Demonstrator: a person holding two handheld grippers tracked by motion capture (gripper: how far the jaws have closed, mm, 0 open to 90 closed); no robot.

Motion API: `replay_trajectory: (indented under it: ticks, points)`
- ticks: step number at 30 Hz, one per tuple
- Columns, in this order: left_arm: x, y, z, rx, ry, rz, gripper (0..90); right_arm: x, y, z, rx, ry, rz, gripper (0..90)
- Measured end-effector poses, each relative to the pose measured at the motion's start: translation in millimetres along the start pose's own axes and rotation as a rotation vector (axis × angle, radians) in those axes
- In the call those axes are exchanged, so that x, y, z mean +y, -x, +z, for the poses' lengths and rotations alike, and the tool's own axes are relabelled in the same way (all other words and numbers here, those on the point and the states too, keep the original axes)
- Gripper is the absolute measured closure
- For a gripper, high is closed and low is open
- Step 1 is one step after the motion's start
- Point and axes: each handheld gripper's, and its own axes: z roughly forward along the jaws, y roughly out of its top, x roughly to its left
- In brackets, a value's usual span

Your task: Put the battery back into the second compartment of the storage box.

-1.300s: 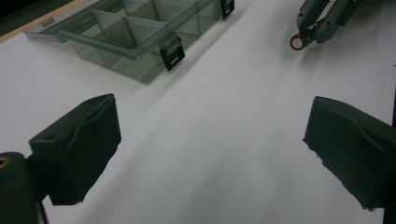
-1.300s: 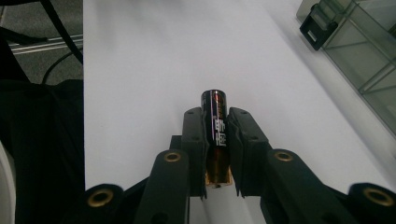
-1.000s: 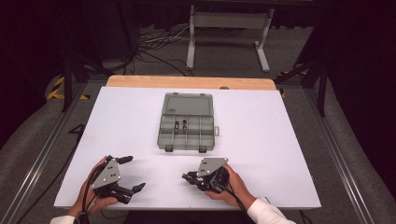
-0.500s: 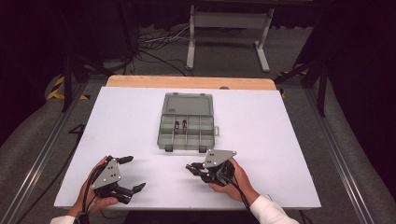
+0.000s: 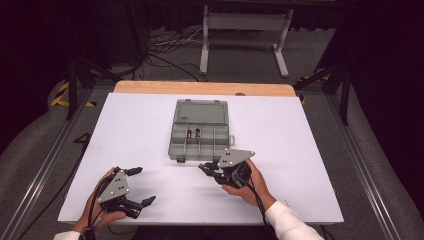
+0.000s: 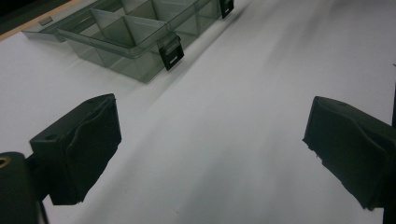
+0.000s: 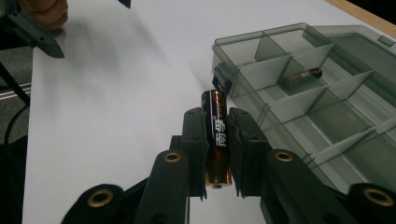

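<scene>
A: Start with the high view. Where does everything sit?

B: The grey compartment box (image 5: 201, 131) lies open near the middle of the white table (image 5: 310, 150), lid folded back toward twelve o'clock. Two small batteries (image 5: 193, 133) lie side by side in one of its middle cells. The right gripper (image 5: 209, 169) hovers just off the box's six o'clock edge, toward five, jaws pointing to nine o'clock. The left gripper (image 5: 141, 185) rests at about seven o'clock from the box, well apart from it, jaws spread wide with nothing between them.

A: And the left gripper view?

B: Its two black pads (image 6: 88, 140) stand far apart over bare white table. The box (image 6: 126, 37) sits at eleven o'clock in this view, a black latch (image 6: 170, 52) on its near wall.

A: The right gripper view?

B: There the jaws are narrow, pinching a battery (image 7: 217, 140) between them. It runs lengthwise along the jaws, its far end poking out toward twelve o'clock. The box (image 7: 327, 116) lies at two o'clock, just beside the jaw tips, with one battery (image 7: 303, 75) visible in a far cell. A hand (image 7: 44, 11) shows at ten o'clock.
</scene>
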Motion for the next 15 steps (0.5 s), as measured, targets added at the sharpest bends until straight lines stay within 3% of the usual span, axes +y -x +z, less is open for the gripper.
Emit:
replay_trajectory:
  ticks: [15]
  points:
    - [-0.5, -1.3, -0.4, -0.002, 0.001, 0.0, 4.3, 23.7, 16.8, 9.8, -0.051, -0.007, -0.011, 78.1]
